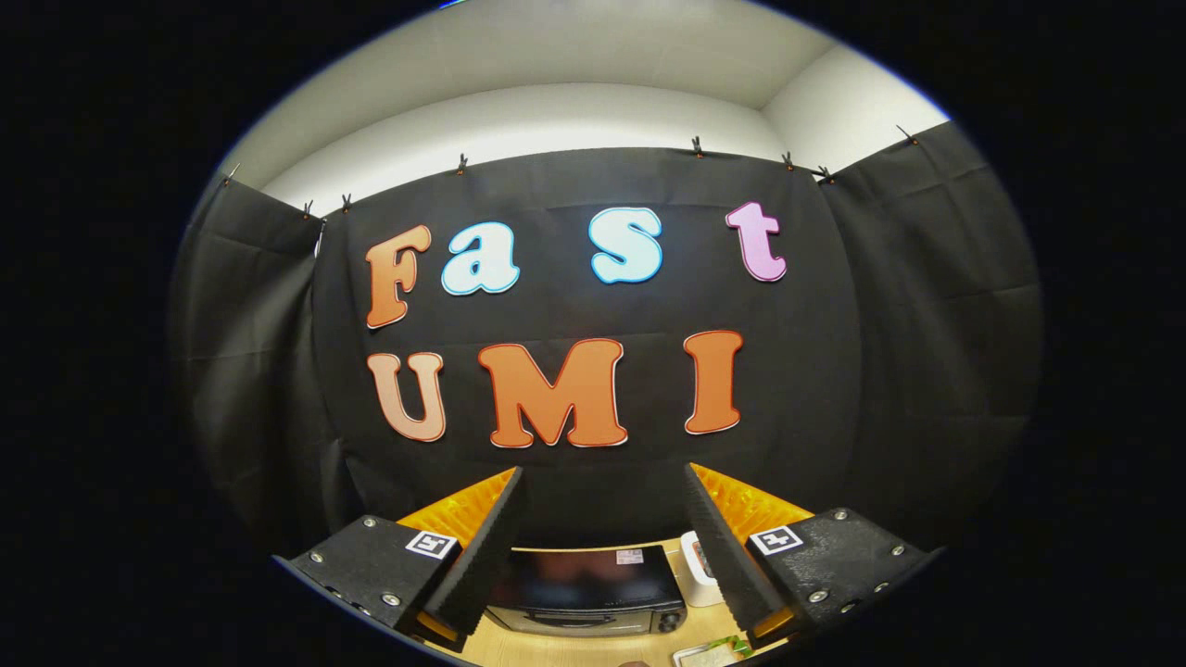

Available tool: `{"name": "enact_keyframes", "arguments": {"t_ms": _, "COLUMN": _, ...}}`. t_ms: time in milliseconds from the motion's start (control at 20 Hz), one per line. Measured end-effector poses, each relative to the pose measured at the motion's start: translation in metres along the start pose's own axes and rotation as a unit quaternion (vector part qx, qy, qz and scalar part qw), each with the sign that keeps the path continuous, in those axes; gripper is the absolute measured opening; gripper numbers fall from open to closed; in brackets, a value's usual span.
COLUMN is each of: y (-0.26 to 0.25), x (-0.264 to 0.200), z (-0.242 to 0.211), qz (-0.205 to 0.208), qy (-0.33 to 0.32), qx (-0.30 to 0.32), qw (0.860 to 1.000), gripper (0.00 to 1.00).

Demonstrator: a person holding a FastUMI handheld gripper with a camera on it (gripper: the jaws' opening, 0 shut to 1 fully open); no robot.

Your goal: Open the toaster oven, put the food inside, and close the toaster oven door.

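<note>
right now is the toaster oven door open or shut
Shut: the toaster oven door sits flush against its front, handle up. The claw hangs open above it, holding nothing.

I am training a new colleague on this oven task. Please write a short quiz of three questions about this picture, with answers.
1. True or false: the tool is shut on the toaster oven.
2. Where is the toaster oven, relative to the fingers?
A. between and below them
B. far to one side
3. Fill in: the oven door looks ____ (open/closed).

Key:
1. False. The fingers stand apart and hold nothing.
2. A.
3. Closed. A tray of food waits on the table in front.
</note>
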State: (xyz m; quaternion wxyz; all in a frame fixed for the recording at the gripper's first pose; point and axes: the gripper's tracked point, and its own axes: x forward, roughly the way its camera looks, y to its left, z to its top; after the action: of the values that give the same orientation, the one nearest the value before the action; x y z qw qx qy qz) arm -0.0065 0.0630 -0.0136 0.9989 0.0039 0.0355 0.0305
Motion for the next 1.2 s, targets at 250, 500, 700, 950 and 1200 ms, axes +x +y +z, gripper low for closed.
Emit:
{"name": "enact_keyframes", "arguments": {"t_ms": 250, "y": 0.028, "x": 0.016, "z": -0.027, "qz": 0.022, "qy": 0.01, "qx": -0.01, "qw": 1.0, "gripper": 0.99}}
{"name": "enact_keyframes", "arguments": {"t_ms": 500, "y": 0.042, "x": 0.038, "z": -0.092, "qz": 0.025, "qy": 0.029, "qx": -0.031, "qw": 0.999, "gripper": 0.99}}
{"name": "enact_keyframes", "arguments": {"t_ms": 700, "y": 0.041, "x": 0.065, "z": -0.159, "qz": 0.007, "qy": 0.039, "qx": -0.069, "qw": 0.997, "gripper": 0.99}}
{"name": "enact_keyframes", "arguments": {"t_ms": 950, "y": 0.049, "x": 0.094, "z": -0.242, "qz": 0.011, "qy": 0.08, "qx": -0.072, "qw": 0.994, "gripper": 0.99}}
{"name": "enact_keyframes", "arguments": {"t_ms": 1200, "y": 0.05, "x": 0.104, "z": -0.308, "qz": 0.012, "qy": 0.136, "qx": -0.077, "qw": 0.988, "gripper": 0.99}}
